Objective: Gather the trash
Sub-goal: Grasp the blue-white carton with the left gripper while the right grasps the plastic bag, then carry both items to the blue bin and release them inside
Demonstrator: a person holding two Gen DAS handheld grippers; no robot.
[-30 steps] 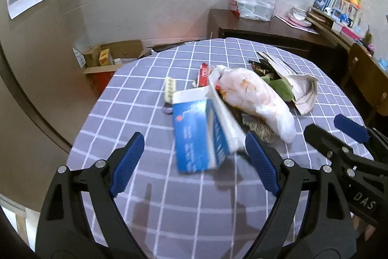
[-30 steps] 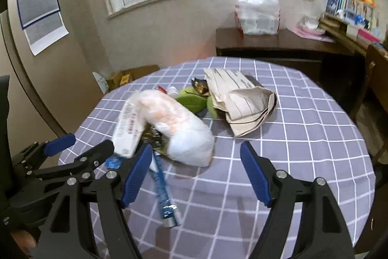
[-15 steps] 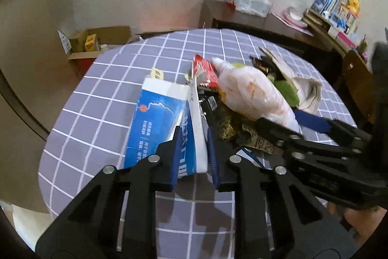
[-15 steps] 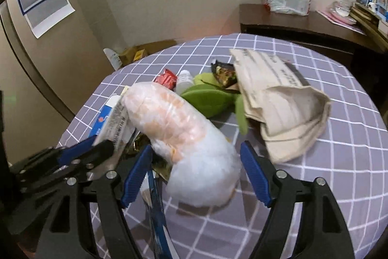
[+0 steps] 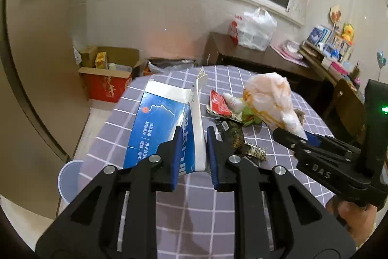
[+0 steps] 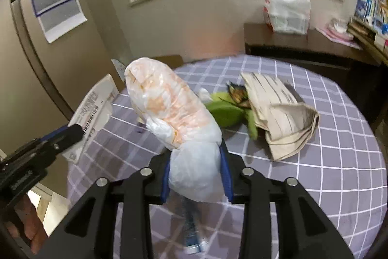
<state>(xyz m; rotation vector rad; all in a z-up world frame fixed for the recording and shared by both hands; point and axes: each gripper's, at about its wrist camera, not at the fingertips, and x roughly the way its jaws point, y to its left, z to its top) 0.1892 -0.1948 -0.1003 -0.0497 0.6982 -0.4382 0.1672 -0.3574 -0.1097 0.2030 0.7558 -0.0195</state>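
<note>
My left gripper (image 5: pixel 194 131) is shut on a flattened blue-and-white carton (image 5: pixel 157 123), which is raised and tilted above the checked tablecloth (image 5: pixel 194 210). In the right wrist view the right gripper (image 6: pixel 196 152) has its jaws closing, and its pads press on the knotted end of a white and orange plastic bag (image 6: pixel 169 103). The bag stands up off the table. It also shows in the left wrist view as the plastic bag (image 5: pixel 266 96) above the right gripper (image 5: pixel 303 137). The carton (image 6: pixel 97 103) and left gripper (image 6: pixel 68 132) are at the left of the right wrist view.
On the table lie a red wrapper (image 5: pixel 219 104), a small white bottle (image 5: pixel 232 101), dark wrappers (image 5: pixel 232 137), green scraps (image 6: pixel 223 111), a folded newspaper (image 6: pixel 278 111) and a blue tube (image 6: pixel 191 229). A pale bucket (image 5: pixel 69 183) stands on the floor left of the table, cardboard boxes (image 5: pixel 106 74) beyond.
Both grippers went from wide open to closed: the left on the carton, the right on the plastic bag. Both items have come up off the table.
</note>
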